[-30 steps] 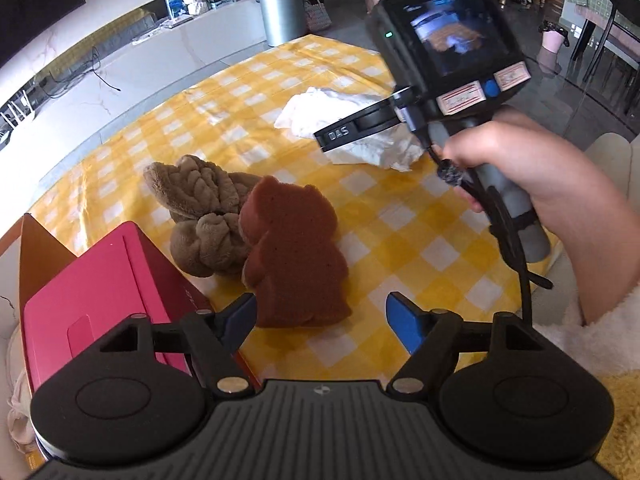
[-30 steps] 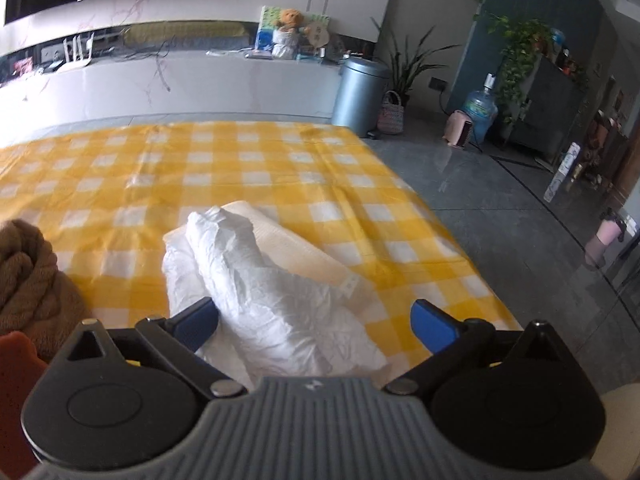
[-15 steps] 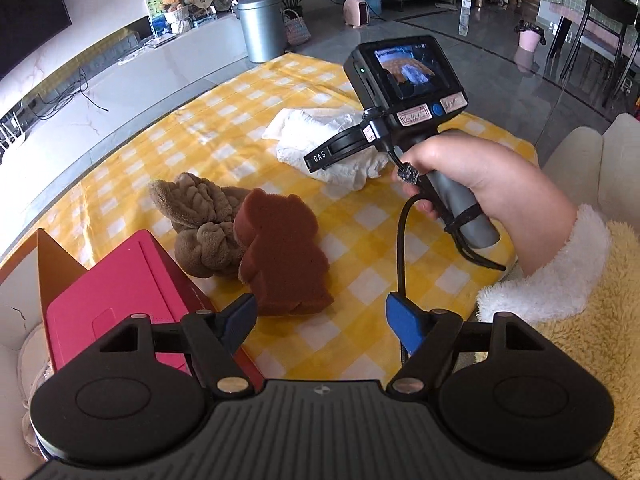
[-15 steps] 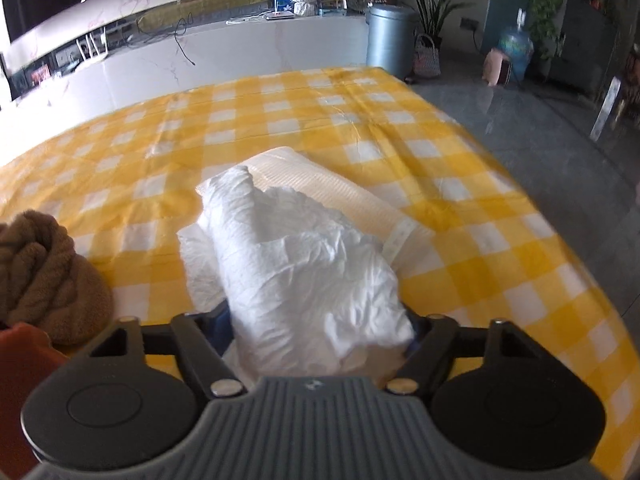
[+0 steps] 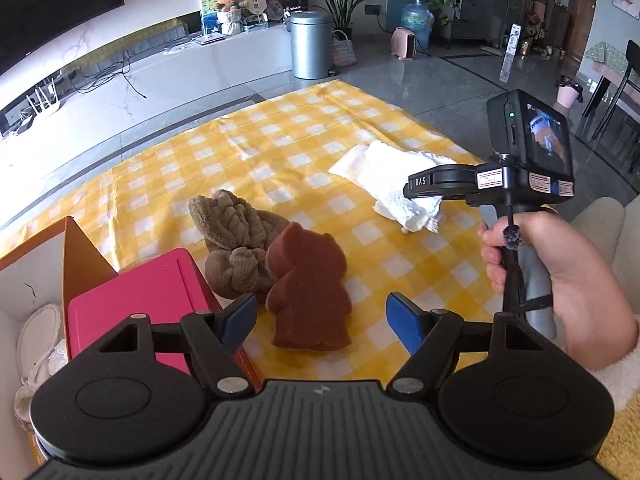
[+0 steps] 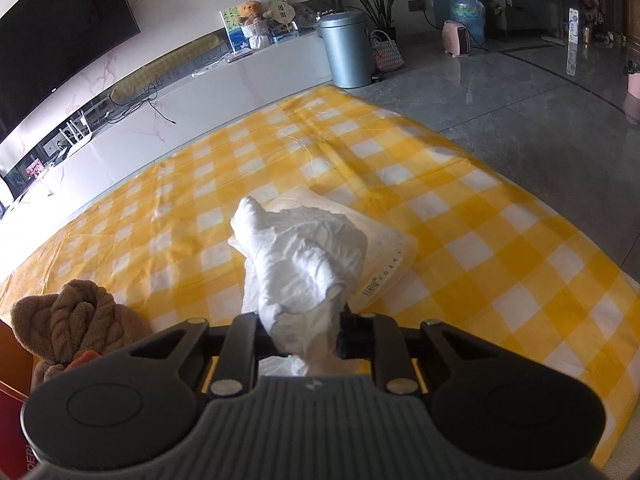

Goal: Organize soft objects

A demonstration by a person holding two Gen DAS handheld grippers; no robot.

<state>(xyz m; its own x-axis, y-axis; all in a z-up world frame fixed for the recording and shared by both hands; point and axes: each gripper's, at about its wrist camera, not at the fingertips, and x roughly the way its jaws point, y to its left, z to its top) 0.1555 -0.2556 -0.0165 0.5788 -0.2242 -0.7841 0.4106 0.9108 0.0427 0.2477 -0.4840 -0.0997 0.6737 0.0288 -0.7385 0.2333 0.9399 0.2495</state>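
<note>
On the yellow checked tablecloth a crumpled white cloth lies on a flat cream packet. My right gripper is closing its jaws, and its pads pinch the near end of the cloth. The left wrist view shows that gripper at the white cloth, held by a hand. My left gripper is open with nothing between its pads. It hovers just short of a reddish-brown bear-shaped sponge. A tan plush toy leans against the sponge.
A pink box lid and an orange box wall stand at the near left, with white soft items inside the box. Beyond the table are a white TV bench and a grey bin. The table edge drops off on the right.
The right jaws have come together from wide open onto the white cloth, bunching it up. The right gripper has rolled and shifted. The left gripper has risen a little.
</note>
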